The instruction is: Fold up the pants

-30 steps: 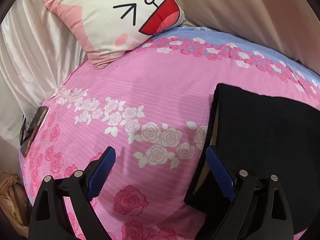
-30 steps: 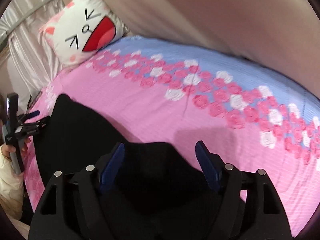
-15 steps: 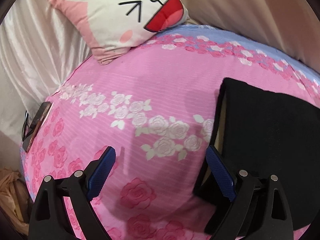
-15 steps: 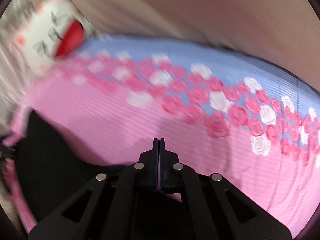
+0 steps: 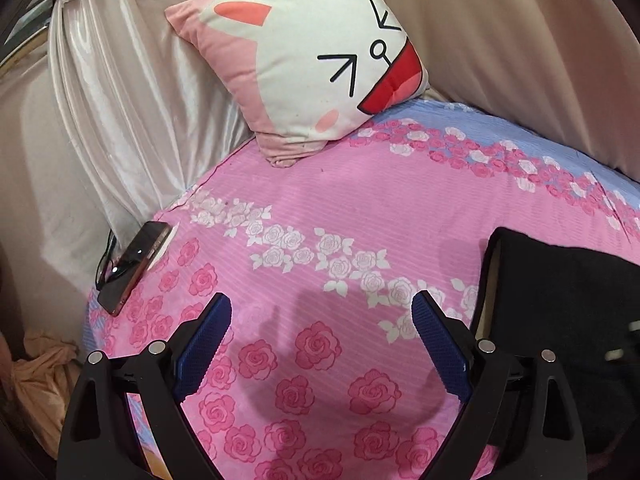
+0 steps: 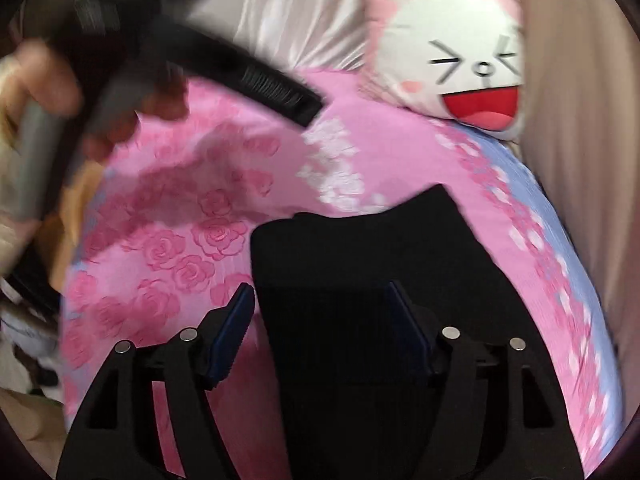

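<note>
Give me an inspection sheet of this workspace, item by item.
Surface: bed under a pink rose-print sheet, blue band along the far edge.
Job's things: black pants lying folded and flat.
Clutter: phone at the bed's edge; cartoon pillow at the head.
Grippers: left gripper open above the sheet, holding nothing; right gripper open over the pants, view blurred.
Cables: dark cord beside the phone.
Surroundings: satin curtain; beige wall.

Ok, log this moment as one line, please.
pants: folded, flat on bed sheet | left gripper: open, empty, beside pants | right gripper: open, over pants
</note>
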Demonstrator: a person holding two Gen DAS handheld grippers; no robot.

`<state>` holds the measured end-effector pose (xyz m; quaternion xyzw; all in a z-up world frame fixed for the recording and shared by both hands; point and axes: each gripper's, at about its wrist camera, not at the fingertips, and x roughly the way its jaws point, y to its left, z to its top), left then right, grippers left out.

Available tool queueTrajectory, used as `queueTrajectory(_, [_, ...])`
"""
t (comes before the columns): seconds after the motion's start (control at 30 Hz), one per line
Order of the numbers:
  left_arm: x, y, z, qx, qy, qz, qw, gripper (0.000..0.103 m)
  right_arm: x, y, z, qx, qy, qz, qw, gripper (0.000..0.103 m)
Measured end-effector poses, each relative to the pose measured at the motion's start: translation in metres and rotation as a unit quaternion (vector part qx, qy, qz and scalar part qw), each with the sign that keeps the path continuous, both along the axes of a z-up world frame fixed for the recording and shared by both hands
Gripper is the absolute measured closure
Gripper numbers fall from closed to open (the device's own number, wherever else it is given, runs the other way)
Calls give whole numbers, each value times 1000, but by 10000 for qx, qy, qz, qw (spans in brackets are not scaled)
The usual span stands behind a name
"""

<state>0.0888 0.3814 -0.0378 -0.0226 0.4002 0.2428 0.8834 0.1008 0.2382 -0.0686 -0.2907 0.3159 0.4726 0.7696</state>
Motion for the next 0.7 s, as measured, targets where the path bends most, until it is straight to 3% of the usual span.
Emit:
queueTrajectory(0.07, [-1,-2,-5,-8,71,-95,9999,13,13,-8,2,200,255,-199,9993,77])
queueTrajectory(0.1, [-2,-2,-9,3,103,-132,9999,13,27,-16,10,444,645,-358,9963,84])
queueTrajectory(0.13, [-2,-3,-15,3,183,-202,9996,13,39,-26,21,714,830,-544,9925,84])
queueTrajectory(0.23, [-1,-6,-31,20,348,-358,9988,13,66,-51,55,1351,680,-1173,9815,84])
queueTrajectory(0.3, [-1,-9,-37,-11,355,-445,9984,13,77,-63,70,1666,745,-1270,9750,84])
queueTrajectory(0.43, [-1,-12,-41,-202,294,-556,9978,13,82,-63,70,1708,1228,-916,9733,83])
queueTrajectory(0.5, [-3,-12,-40,-188,277,-601,9976,13,76,-61,60,1690,1680,-652,9690,83])
queueTrajectory(0.6, [-7,-9,-40,-144,277,-600,9977,13,68,-60,46,1565,1920,-622,9668,83])
queueTrajectory(0.7, [-9,-5,-42,-184,307,-570,9977,13,71,-69,53,1776,1497,-1079,9667,83])
